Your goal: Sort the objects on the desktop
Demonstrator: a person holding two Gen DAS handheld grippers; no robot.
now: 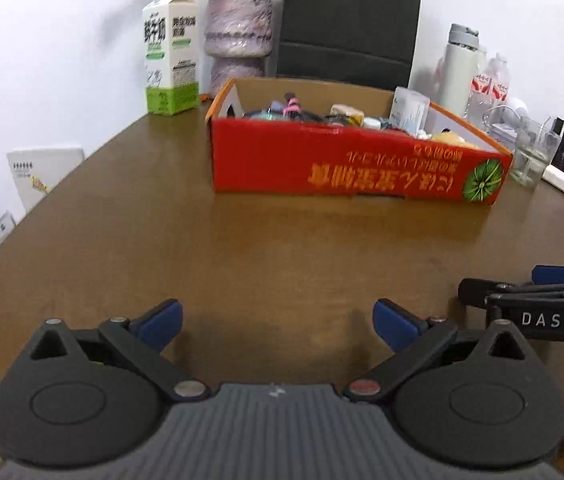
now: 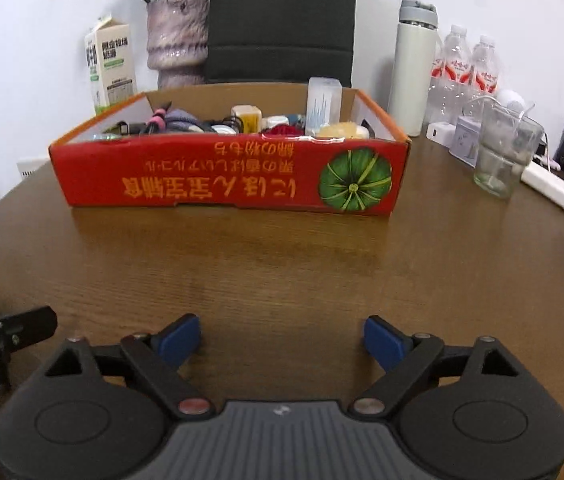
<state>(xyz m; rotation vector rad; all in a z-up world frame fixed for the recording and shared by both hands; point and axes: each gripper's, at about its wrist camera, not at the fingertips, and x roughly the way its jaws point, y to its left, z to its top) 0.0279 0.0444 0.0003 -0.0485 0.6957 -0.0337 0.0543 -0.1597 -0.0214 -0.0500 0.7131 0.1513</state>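
Two claws hover low over the brown worktop (image 2: 282,264), side by side and both aimed at the red cardboard box (image 2: 229,176). The left claw (image 1: 277,322) has its blue pads spread wide with nothing between them; the right claw (image 2: 282,338) is likewise wide open and empty.

That box sits toward the far side of the worktop, already crowded with small items: a clear plastic case (image 2: 324,106) standing upright at the back right, a yellow-capped container (image 2: 246,117), dark cables with a pink tie (image 2: 158,117) on the left. By the look of it, sorting is largely done or paused, since no loose object lies on the bare wood between the claws and the box.

Room to move is generous in front: a broad open stretch of worktop runs from the claws to the box's near wall. To the right it tightens, with a glass cup (image 2: 502,152) near the box's corner and a white power strip (image 2: 554,190) and cords beyond. At the back, a milk carton (image 1: 170,50), vase (image 1: 237,36) and chair (image 2: 282,20) hem in the far edge.
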